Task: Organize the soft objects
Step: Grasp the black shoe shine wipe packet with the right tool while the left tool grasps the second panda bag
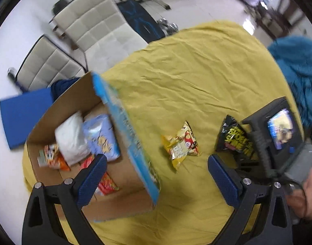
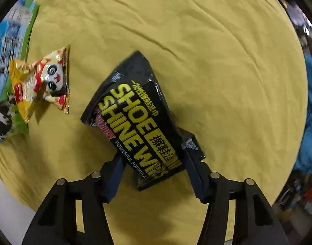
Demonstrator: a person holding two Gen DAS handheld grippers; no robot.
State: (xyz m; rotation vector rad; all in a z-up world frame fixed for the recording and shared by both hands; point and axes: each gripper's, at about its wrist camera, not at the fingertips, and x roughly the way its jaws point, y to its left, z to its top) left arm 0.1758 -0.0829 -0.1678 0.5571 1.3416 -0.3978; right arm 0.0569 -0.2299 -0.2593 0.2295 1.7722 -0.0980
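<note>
A black "Shoe Shine Wipes" pack [image 2: 139, 118] lies on the yellow cloth [image 2: 217, 61]. My right gripper [image 2: 153, 156] points down over its near end, with one pad against each side of the pack. To its left lies a yellow panda snack bag [image 2: 41, 81], also in the left wrist view [image 1: 180, 143] next to the black pack [image 1: 231, 138]. My left gripper [image 1: 156, 163] hangs wide open above the cardboard box's right wall [image 1: 123, 122] and holds nothing. The box holds a white pack [image 1: 71, 138], a pale blue pack [image 1: 100, 138] and orange and red packets.
The body of the right tool [image 1: 278, 134] and a hand with a fuzzy teal sleeve [image 1: 299, 71] fill the right side. Two cream chairs [image 1: 94, 24] stand beyond the table. A blue flat thing [image 1: 23, 114] lies left of the box.
</note>
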